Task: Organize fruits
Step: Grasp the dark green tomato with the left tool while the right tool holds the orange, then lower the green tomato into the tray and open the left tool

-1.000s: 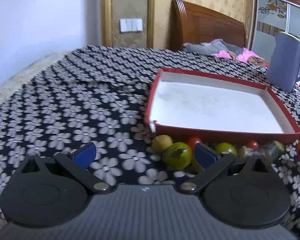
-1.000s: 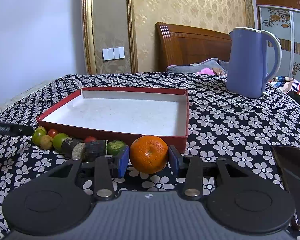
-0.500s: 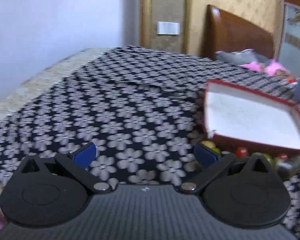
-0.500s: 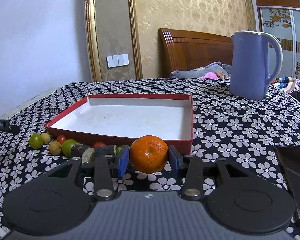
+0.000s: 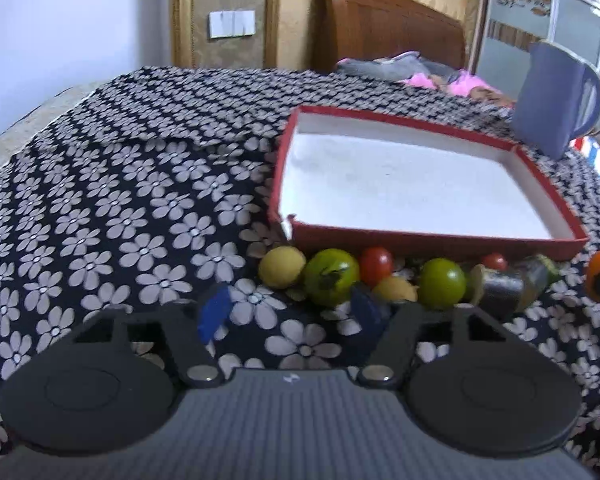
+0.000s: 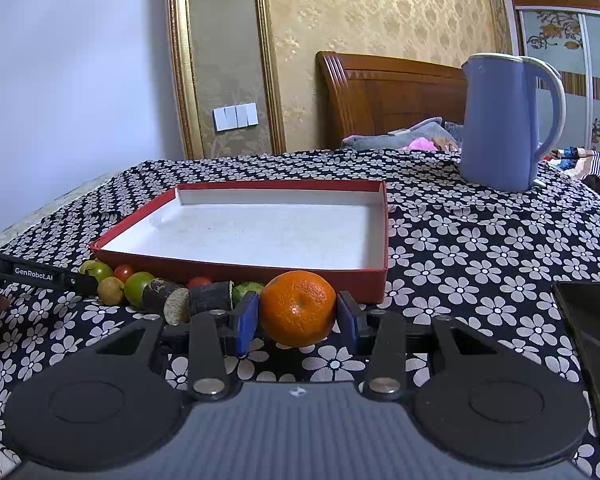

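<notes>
Turned the left gripper (image 5: 290, 316) back toward the red tray (image 5: 420, 246) since half a second before, and brought its jaws closer together than one second before. Left them partly open all the same, with nothing between the blue pads (image 5: 214, 318), only the flowered tablecloth (image 5: 100, 216). Pointed it at the left end of the fruit row, with the right pad in front of the green tomato (image 5: 331, 282) and a small yellow fruit (image 5: 394, 290).

Kept the right gripper (image 6: 297, 320) closed on the orange (image 6: 298, 308), one pad pressed on each side of it. Held the orange just in front of the tray's near right corner; could not tell whether it rested on the cloth or hung a little above.

Found the other fruits lined along the tray's near wall, outside it: a yellow fruit (image 5: 282, 267) near the left corner, then the green tomato, a red cherry tomato (image 5: 376, 266), a second green fruit (image 5: 443, 283) and dark cut pieces (image 5: 504, 288) toward the right. Saw only the white bottom inside the tray.

Noted a blue kettle (image 6: 500, 128) upright beyond the tray's far right corner, and a dark phone (image 6: 592, 328) flat near the tabletop's right edge.
</notes>
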Demonstrator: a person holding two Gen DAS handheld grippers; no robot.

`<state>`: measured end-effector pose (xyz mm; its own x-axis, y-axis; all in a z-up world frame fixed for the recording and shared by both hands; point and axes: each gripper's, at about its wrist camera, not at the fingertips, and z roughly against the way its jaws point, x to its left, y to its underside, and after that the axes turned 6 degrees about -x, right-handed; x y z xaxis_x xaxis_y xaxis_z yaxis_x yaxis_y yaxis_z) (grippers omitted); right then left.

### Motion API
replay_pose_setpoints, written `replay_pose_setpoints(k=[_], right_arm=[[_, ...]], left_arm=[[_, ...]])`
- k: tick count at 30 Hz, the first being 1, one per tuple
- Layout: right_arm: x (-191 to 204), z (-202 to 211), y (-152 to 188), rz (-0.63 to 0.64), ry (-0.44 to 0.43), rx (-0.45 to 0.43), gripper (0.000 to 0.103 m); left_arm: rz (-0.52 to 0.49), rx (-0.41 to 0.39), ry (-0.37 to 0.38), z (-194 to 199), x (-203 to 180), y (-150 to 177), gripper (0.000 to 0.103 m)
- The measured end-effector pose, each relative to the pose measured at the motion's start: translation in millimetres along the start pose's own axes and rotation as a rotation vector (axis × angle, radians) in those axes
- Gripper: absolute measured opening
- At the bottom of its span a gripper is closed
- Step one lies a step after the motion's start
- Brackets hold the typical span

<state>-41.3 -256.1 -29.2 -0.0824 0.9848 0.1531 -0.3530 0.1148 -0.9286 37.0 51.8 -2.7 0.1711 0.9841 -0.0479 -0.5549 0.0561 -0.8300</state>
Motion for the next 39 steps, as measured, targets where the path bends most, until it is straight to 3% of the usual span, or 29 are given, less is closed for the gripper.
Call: replay_pose_setpoints(k=[3, 11, 13, 19, 25, 31, 39], right_arm=[[0.3, -1.8, 1.3, -0.003, 0.003, 0.004, 0.042], [1.7, -0.4, 1.9, -0.001, 0.003, 0.003, 0.042], [1.6, -0.5, 1.6, -0.002, 0.003, 0.002, 0.042], [1.5, 0.0, 1.8, 0.0, 0.003, 0.001, 0.042], [1.8, 1.7, -0.1, -0.004, -0.005, -0.012, 0.042], [6.5, 6.3, -6.6, 0.006, -0.015, -0.032, 0.042], [7.6, 16.0, -13.3, 0.013, -0.029, -0.058, 0.042]], left_arm=[[0.01, -0.009, 0.049, 0.8, -1.6, -0.6, 0.034], [0.007, -0.02, 0.085, -15.6, -12.9, -6.7, 0.033], [0.016, -0.017, 0.099, -16.1, -13.1, -7.4, 0.029], [0.021, -0.045, 0.118, -3.0, -8.0, 0.6, 0.028], [-0.023, -0.121, 0.105, 22.8, -10.1, -0.7, 0.028], [-0.081, -0.179, 0.088, 34.2, -25.7, -26.2, 0.028], [-0.138, -0.161, 0.028, -5.1, -53.9, -68.9, 0.028]])
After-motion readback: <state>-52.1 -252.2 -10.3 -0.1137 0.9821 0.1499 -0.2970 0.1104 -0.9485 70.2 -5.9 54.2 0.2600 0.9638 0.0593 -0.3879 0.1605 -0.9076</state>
